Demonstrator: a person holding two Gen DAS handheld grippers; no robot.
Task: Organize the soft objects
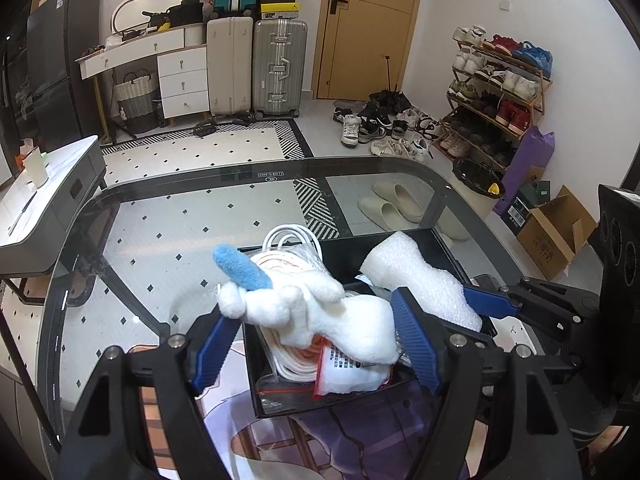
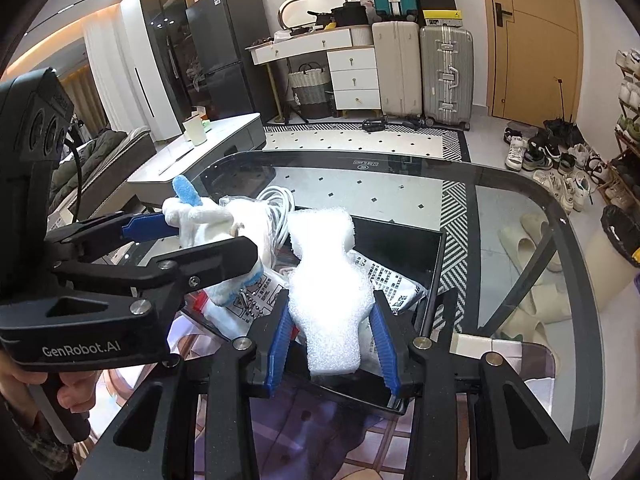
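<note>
In the left wrist view a white plush toy (image 1: 304,312) with a blue ear lies across my left gripper (image 1: 316,308), whose blue pads touch it on both sides. It hangs over a black box (image 1: 280,408) on the glass table. The right wrist view shows the same plush toy (image 2: 200,212) in the left gripper (image 2: 216,236) at the left. My right gripper (image 2: 331,302) is shut on the waist of a white foam piece (image 2: 328,280), which stands up over the box (image 2: 400,248). The foam piece (image 1: 416,276) and one right finger (image 1: 492,304) appear at the right.
Inside the box lie a coiled white cable (image 1: 288,240) and printed plastic bags (image 2: 392,280). The glass table's dark rim (image 1: 280,172) curves round the far side. Slippers (image 1: 396,204) sit under the glass. A grey cabinet (image 1: 48,200) stands left, a bin (image 1: 476,184) right.
</note>
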